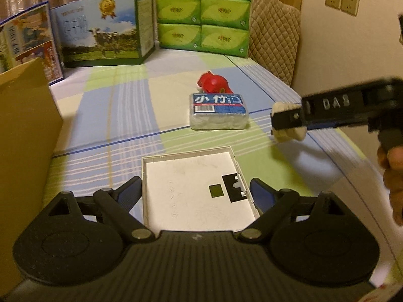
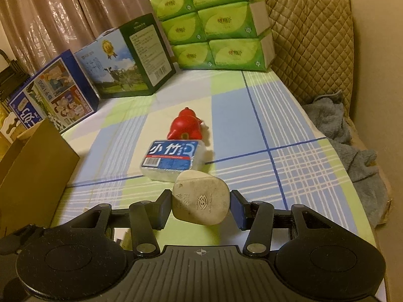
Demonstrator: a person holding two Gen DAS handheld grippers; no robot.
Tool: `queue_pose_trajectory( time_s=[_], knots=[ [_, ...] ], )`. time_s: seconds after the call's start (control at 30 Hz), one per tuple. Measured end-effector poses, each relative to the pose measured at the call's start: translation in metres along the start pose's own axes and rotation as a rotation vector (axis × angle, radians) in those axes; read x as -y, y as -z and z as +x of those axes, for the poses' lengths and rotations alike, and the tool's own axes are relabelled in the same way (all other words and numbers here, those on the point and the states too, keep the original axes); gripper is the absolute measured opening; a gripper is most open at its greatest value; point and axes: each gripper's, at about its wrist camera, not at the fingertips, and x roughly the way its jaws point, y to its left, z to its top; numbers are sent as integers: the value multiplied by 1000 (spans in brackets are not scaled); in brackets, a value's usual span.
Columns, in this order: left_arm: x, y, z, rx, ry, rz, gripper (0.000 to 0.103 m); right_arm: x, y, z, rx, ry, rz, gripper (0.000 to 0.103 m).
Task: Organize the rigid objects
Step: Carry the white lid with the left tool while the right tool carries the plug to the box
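My left gripper is shut on a flat white plastic cover plate and holds it over the checked cloth. My right gripper is shut on a dirty white fused plug; it also shows from the side in the left wrist view, right of the plate. A blue-labelled wrapped white pack lies mid-table. A red toy figure lies just behind it.
A brown cardboard box stands at the left. Milk cartons and stacked green tissue packs line the back. A quilted chair and grey towel are on the right.
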Motion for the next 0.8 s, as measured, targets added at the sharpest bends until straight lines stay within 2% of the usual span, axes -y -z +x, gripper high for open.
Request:
queue_pose_trajectory(
  time_s=[0.37,0.8],
  knots=[
    [-20,4,-79,15,-8,-78,89,-32,37,-55,34,15,0,46],
    [-40,6,-169,64,-48,-109,89,-87,65,-122,49,0,-59,46]
  ],
)
